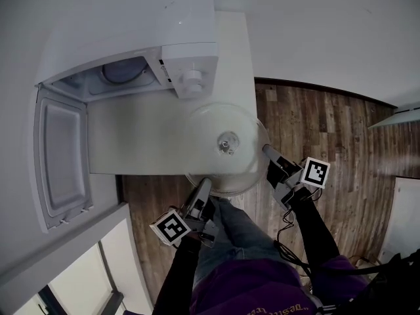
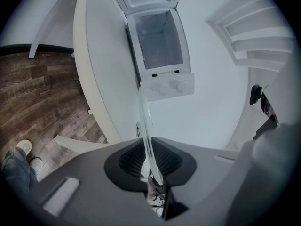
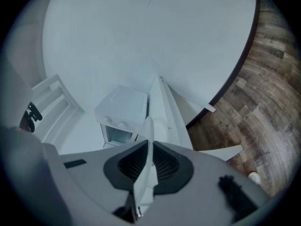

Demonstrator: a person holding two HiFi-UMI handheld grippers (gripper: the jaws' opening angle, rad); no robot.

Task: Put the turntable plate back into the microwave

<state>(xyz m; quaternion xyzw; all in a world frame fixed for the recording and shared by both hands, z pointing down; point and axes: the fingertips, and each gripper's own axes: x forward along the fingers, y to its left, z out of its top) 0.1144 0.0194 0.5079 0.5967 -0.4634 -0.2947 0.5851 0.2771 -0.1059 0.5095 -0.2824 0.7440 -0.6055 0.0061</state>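
Observation:
The clear glass turntable plate [image 1: 226, 148] lies over the near end of the white counter, its round hub in the middle. My left gripper [image 1: 203, 188] is shut on the plate's near rim, and my right gripper [image 1: 266, 151] is shut on its right rim. In the left gripper view the plate's edge [image 2: 145, 126] runs between the black pads toward the white microwave [image 2: 157, 46]. The right gripper view shows the plate's edge [image 3: 148, 140] pinched between the pads. The microwave [image 1: 154, 41] stands at the far left with its door [image 1: 60, 159] swung open and its cavity [image 1: 121, 74] showing.
The white counter [image 1: 131, 140] runs from the microwave toward me, and the open door hangs over its left side. Wood floor [image 1: 328, 149] lies to the right and below. White shelves [image 2: 254, 41] stand against the wall beside the microwave.

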